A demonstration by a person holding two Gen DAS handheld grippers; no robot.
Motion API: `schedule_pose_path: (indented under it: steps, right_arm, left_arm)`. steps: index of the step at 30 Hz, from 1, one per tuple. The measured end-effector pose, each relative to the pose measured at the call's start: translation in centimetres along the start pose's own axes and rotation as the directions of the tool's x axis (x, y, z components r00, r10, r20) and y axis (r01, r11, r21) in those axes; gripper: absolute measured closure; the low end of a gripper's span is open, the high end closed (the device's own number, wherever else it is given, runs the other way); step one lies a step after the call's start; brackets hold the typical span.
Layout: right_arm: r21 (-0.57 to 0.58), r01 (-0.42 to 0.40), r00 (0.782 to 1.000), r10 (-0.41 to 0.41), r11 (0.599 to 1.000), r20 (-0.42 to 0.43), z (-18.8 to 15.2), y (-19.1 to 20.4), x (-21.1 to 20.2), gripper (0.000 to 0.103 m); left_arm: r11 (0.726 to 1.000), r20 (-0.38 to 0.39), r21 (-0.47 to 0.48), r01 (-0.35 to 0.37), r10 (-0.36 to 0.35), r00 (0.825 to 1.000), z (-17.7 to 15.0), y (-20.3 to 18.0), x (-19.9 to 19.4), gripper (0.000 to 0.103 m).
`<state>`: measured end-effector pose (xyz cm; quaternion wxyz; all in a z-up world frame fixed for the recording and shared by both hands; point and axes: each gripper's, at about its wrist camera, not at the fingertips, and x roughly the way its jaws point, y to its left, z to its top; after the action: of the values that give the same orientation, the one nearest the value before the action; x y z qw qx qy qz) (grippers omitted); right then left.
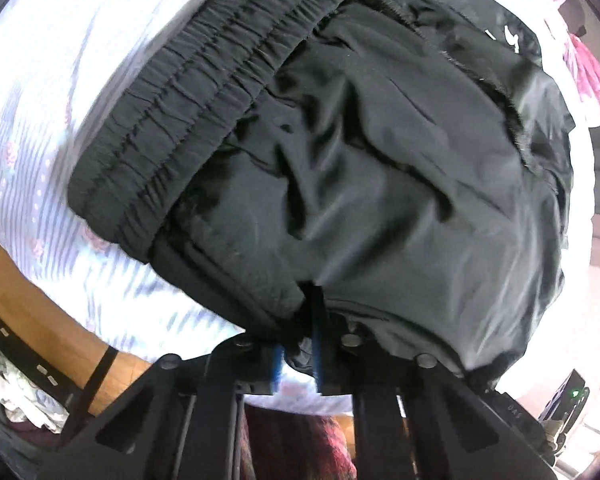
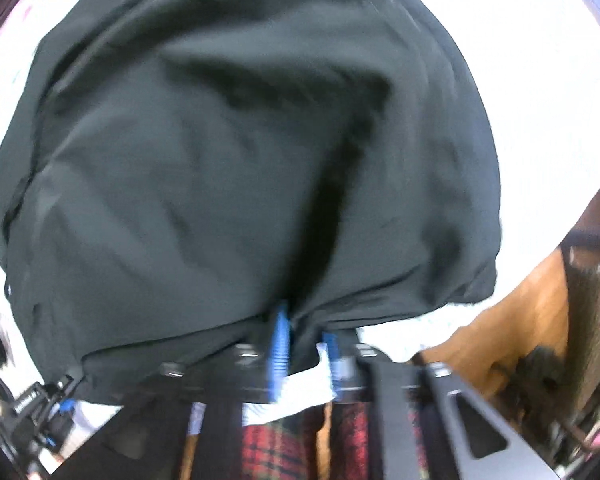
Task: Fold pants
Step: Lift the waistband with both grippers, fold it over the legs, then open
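Note:
Black pants (image 1: 360,168) lie bunched on a white striped bedsheet (image 1: 40,152), the gathered elastic waistband (image 1: 188,104) to the upper left. My left gripper (image 1: 300,340) is shut on the near edge of the pants, with fabric draped over its blue-padded fingers (image 1: 317,344). In the right wrist view the pants (image 2: 220,160) fill most of the frame, blurred. My right gripper (image 2: 304,340) is shut on a pinched fold of the pants between its blue pads (image 2: 280,340). The other gripper (image 2: 32,412) shows at the lower left there.
The wooden bed frame (image 1: 28,288) runs along the lower left, and also shows in the right wrist view (image 2: 520,312). Pink-patterned bedding (image 1: 584,68) lies at the far right. A red plaid cloth (image 2: 284,448) is below the grippers. Dark clutter (image 2: 580,340) stands at right.

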<state>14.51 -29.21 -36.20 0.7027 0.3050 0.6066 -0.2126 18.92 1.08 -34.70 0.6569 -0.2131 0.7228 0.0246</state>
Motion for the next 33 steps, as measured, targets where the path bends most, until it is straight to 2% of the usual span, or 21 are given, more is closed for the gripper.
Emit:
schedule_pose_path:
  steps: [8, 10, 12, 16, 21, 23, 27, 29, 30, 33]
  right_arm:
    - [-0.099, -0.047, 0.988, 0.06, 0.994, 0.139, 1.1, 1.7, -10.4, 0.096]
    - [-0.124, -0.055, 0.981, 0.077, 0.991, 0.18, -0.2, 2.0, -11.6, 0.096]
    - [-0.137, -0.055, 0.982, 0.079, 0.989, 0.174, -1.6, 1.3, -12.8, 0.098]
    - [-0.16, -0.077, 0.967, 0.113, 0.984, 0.228, -1.4, 2.0, -15.1, 0.098]
    - [-0.187, -0.102, 0.942, 0.155, 0.977, 0.298, 0.4, 3.1, -16.9, 0.098]
    - [-0.193, -0.11, 0.932, 0.169, 0.975, 0.32, 1.5, 4.0, -17.8, 0.098]
    - [-0.212, -0.124, 0.907, 0.197, 0.969, 0.372, 2.2, 4.8, -21.0, 0.098]
    - [-0.225, -0.125, 0.892, 0.209, 0.966, 0.4, 3.3, 6.0, -22.0, 0.098]
    - [-0.231, -0.129, 0.885, 0.217, 0.964, 0.411, 2.5, 6.9, -23.1, 0.098]
    - [-0.246, -0.135, 0.874, 0.232, 0.96, 0.427, 4.5, 8.5, -23.7, 0.098]
  left_arm:
    - [0.991, 0.069, 0.131, 0.0, -0.009, 0.998, -1.3, -1.8, -5.5, 0.095]
    - [0.988, 0.098, 0.157, 0.002, -0.017, 0.995, -1.6, -1.8, -7.4, 0.096]
    - [0.985, 0.121, 0.174, 0.015, -0.036, 0.992, -1.4, -2.7, -9.4, 0.096]
    - [0.978, 0.159, 0.207, 0.039, -0.072, 0.985, -1.0, -2.8, -13.0, 0.096]
    - [0.977, 0.202, 0.207, 0.059, -0.102, 0.974, -0.2, -3.7, -15.9, 0.096]
    - [0.977, 0.215, 0.194, 0.091, -0.133, 0.968, 0.4, -4.3, -17.0, 0.096]
    - [0.977, 0.253, 0.176, 0.118, -0.161, 0.954, 1.6, -5.2, -18.7, 0.096]
    - [0.976, 0.273, 0.168, 0.14, -0.182, 0.944, 2.6, -5.8, -19.7, 0.096]
    - [0.975, 0.289, 0.166, 0.145, -0.188, 0.939, 3.2, -6.0, -20.2, 0.096]
    - [0.977, 0.326, 0.151, 0.149, -0.191, 0.926, 5.3, -6.8, -21.0, 0.096]
